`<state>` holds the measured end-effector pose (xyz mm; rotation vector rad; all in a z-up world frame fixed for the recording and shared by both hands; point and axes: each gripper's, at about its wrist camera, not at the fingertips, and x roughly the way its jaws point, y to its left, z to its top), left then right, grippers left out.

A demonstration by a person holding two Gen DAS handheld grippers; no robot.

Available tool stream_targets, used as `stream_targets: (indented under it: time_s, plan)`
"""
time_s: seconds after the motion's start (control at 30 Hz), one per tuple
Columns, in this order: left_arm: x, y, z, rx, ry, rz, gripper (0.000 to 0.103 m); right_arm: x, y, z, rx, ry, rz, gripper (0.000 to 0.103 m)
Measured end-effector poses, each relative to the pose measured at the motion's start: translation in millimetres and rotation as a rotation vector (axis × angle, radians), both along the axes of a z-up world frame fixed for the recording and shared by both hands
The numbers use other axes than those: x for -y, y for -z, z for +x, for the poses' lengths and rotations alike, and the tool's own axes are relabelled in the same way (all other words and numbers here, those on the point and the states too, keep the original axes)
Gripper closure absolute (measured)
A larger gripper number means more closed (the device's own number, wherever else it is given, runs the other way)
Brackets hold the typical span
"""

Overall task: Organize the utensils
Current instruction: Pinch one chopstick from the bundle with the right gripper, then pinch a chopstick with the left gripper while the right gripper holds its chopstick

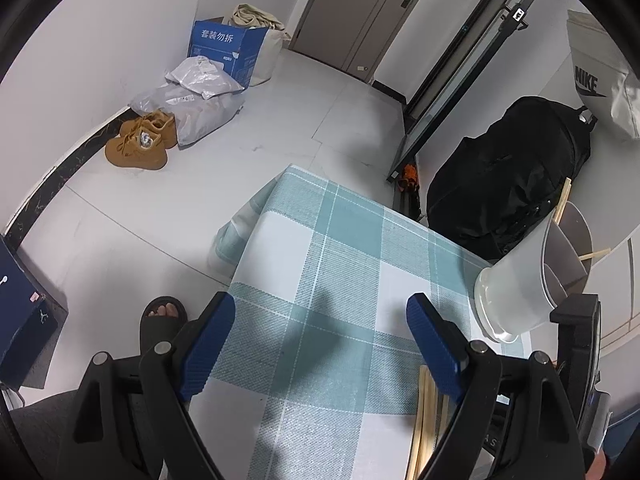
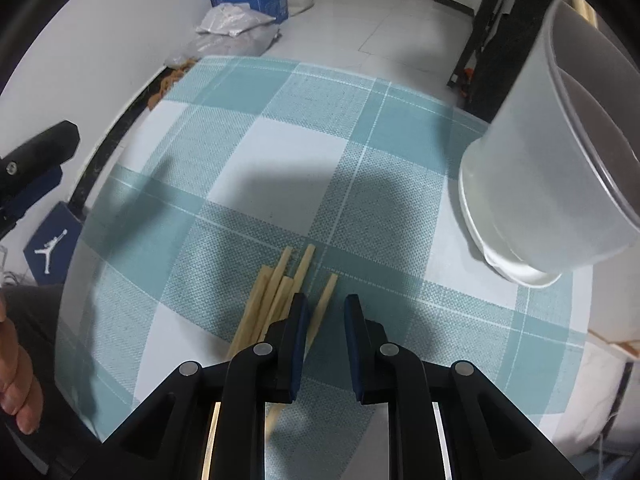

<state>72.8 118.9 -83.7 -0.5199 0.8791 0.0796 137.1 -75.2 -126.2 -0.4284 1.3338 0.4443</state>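
Observation:
Several wooden chopsticks [image 2: 280, 300] lie in a loose bundle on the teal checked tablecloth [image 2: 280, 152], just ahead of and under my right gripper [image 2: 326, 308]. The right gripper is partly open and empty, with one chopstick [image 2: 325, 300] lying between its jaws on the cloth. A white plastic utensil holder [image 2: 552, 168] with inner dividers stands at the table's right side. In the left wrist view the holder [image 1: 532, 272] shows chopsticks inside it. My left gripper [image 1: 320, 312] is wide open and empty above the cloth; the chopsticks [image 1: 426, 412] lie under its right finger.
The table [image 1: 320, 240] ends at the far and left edges with tiled floor beyond. A black backpack [image 1: 508, 176] sits behind the holder. Boots [image 1: 140, 140], bags and a blue box [image 1: 228, 48] lie by the wall. A sandalled foot [image 1: 162, 320] stands beside the table.

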Motion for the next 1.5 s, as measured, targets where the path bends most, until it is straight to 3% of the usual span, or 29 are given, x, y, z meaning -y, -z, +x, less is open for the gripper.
stream_targets:
  time_s: [0.17, 0.23, 0.47, 0.73, 0.93, 1.03, 1.2, 1.5]
  plan:
    - [0, 2, 1, -0.012, -0.002, -0.006, 0.019, 2, 0, 5, -0.003, 0.017, 0.024, 0.087]
    - [1, 2, 1, -0.010, 0.002, 0.000, 0.019, 2, 0, 6, 0.005, 0.033, 0.027, 0.096]
    - [8, 6, 4, -0.031, 0.042, 0.014, 0.019, 12, -5, 7, 0.031, 0.095, 0.100, 0.100]
    - [41, 20, 8, -0.105, 0.206, 0.041, 0.019, 44, -49, -8, 0.097, 0.173, 0.270, 0.100]
    - [77, 31, -2, -0.176, 0.348, 0.125, 0.019, 86, -57, -13, 0.041, 0.291, 0.474, 0.100]
    - [88, 30, -10, -0.186, 0.370, 0.186, 0.019, 113, -51, -11, 0.010, 0.371, 0.582, 0.100]
    - [102, 30, -19, -0.188, 0.380, 0.289, 0.018, 155, -37, -13, -0.006, 0.488, 0.705, 0.099]
    - [108, 31, -13, -0.233, 0.346, 0.340, 0.018, 184, -39, -16, 0.036, 0.561, 0.830, 0.099]
